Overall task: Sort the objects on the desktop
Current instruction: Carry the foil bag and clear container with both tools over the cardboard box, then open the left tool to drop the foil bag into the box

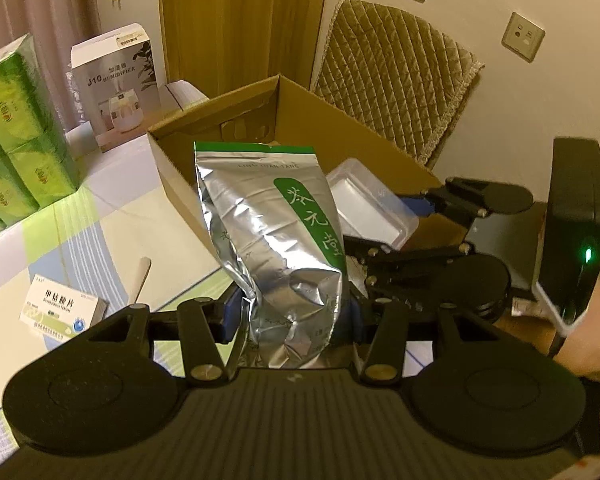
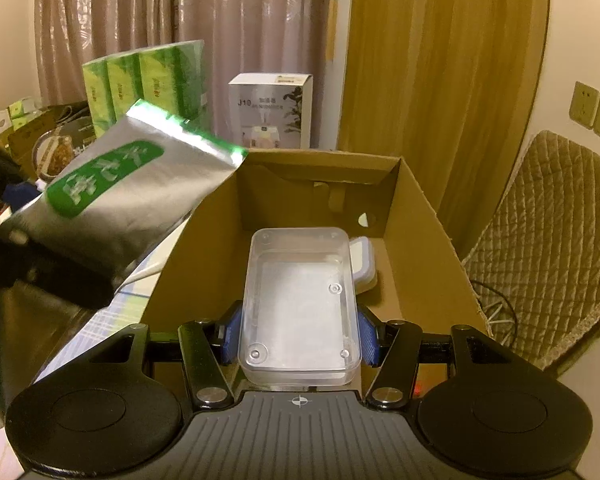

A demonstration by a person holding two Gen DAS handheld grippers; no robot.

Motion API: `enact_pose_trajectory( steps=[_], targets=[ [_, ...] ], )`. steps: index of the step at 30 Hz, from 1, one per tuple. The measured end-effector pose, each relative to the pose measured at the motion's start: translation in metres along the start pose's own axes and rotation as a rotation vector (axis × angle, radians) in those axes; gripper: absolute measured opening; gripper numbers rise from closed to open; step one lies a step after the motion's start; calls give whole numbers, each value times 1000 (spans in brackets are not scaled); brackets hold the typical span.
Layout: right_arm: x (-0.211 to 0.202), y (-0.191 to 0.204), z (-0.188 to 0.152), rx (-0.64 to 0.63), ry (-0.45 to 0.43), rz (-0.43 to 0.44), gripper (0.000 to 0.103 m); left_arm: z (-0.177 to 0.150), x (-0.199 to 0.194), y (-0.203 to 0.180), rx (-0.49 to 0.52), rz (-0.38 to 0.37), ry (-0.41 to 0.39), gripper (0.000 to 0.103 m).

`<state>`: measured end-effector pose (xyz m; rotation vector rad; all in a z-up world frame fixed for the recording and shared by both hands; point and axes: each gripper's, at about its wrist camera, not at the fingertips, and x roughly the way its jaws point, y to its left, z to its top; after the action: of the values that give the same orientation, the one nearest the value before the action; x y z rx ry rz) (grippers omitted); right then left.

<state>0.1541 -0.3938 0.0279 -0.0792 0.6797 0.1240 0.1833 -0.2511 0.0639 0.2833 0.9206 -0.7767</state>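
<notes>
A silver foil pouch (image 1: 276,240) with a green label stands upright between the blue pads of my left gripper (image 1: 292,312), which is shut on its lower part. It hangs just before the near wall of an open cardboard box (image 1: 300,104). The right wrist view shows the same pouch (image 2: 116,196) tilted at the box's left rim. My right gripper (image 2: 300,338) is shut on a clear plastic box (image 2: 300,304), held over the cardboard box (image 2: 420,240). On the box floor lies a white lidded container (image 2: 362,264).
On the checked tablecloth (image 1: 112,216) lie a medicine carton (image 1: 62,312) and a wooden stick (image 1: 140,280). Green tissue packs (image 1: 16,136) and a humidifier box (image 1: 116,84) stand behind. A quilted chair (image 1: 396,76) is beyond the cardboard box.
</notes>
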Motion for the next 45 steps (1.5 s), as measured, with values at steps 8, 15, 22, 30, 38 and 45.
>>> enact_pose_trajectory(
  steps=[8,15,22,30,38,45],
  targets=[
    [1,-13,-2,15,7,-26,53,26,18,6,-61,-35,-5,45],
    [-2,-26,-4,27,6,-47,53,38,34,2,-106,-45,-2,45],
    [-5,-36,-4,46,4,-52,53,46,48,0,-160,-49,2,45],
    [-6,-42,-5,64,-1,-55,53,47,60,2,-213,-39,12,46],
    [-6,-42,-6,67,-3,-54,53,45,60,4,-232,-15,-6,47],
    [-8,-38,-5,68,-6,-47,53,40,43,3,-196,10,-36,46]
  ],
)
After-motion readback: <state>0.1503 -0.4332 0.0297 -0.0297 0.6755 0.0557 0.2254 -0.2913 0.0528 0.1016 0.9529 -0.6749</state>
